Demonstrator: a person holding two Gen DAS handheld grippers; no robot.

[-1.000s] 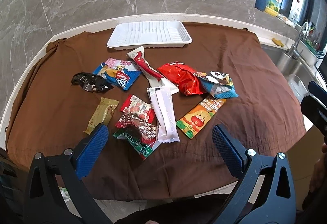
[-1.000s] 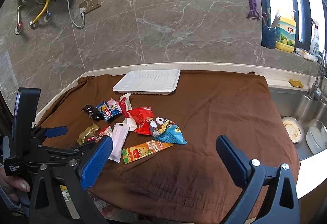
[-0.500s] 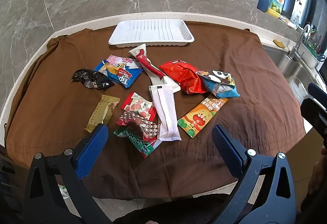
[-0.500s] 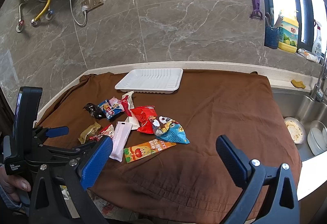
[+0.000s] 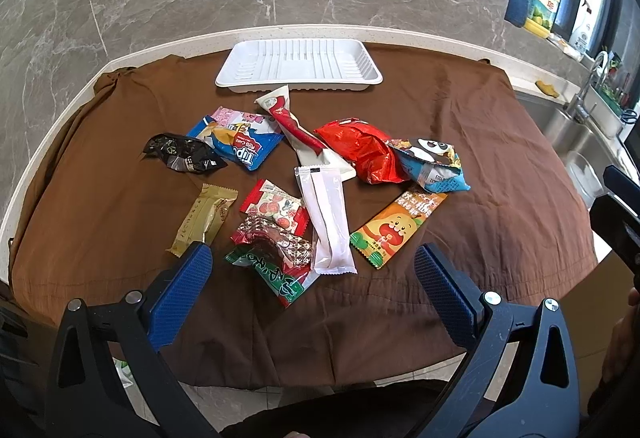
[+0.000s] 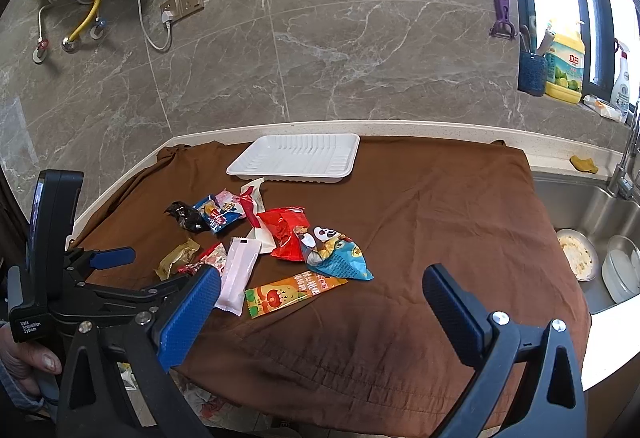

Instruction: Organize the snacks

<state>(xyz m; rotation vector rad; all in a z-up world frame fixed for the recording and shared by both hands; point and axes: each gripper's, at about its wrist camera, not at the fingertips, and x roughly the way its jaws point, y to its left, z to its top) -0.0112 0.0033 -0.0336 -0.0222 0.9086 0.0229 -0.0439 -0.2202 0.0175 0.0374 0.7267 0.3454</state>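
White tray [image 5: 298, 64] is sitting at the far edge of the brown cloth [image 5: 460, 142], just beside the wall, and is holding nothing. In the sink [image 6: 592, 222] to the right, a bowl [image 6: 576, 253] with pale residue and a white dish [image 6: 620, 270] are resting.

Snack packets are lying loose on the cloth in front of the tray: a black packet [image 5: 182, 157], a blue packet [image 5: 236, 142], a long red-and-white packet [image 5: 296, 130] with its end almost touching the tray, a red bag [image 5: 362, 152], a panda bag [image 5: 430, 164] overlapping it, an orange packet [image 5: 398, 228], a white sachet [image 5: 326, 218], a gold bar [image 5: 204, 218] and a green packet [image 5: 276, 274] under smaller red wrappers. Nothing is blocking the path between packets and tray.

Left gripper [image 5: 312, 278] is hovering at the near edge, jaws spread wide and gripping nothing; the green packet and white sachet are lying between its fingertips, the gold bar just beside the left finger. Right gripper [image 6: 320, 294] is likewise gaping wide and carrying nothing, with the orange packet lying just ahead between its fingers.
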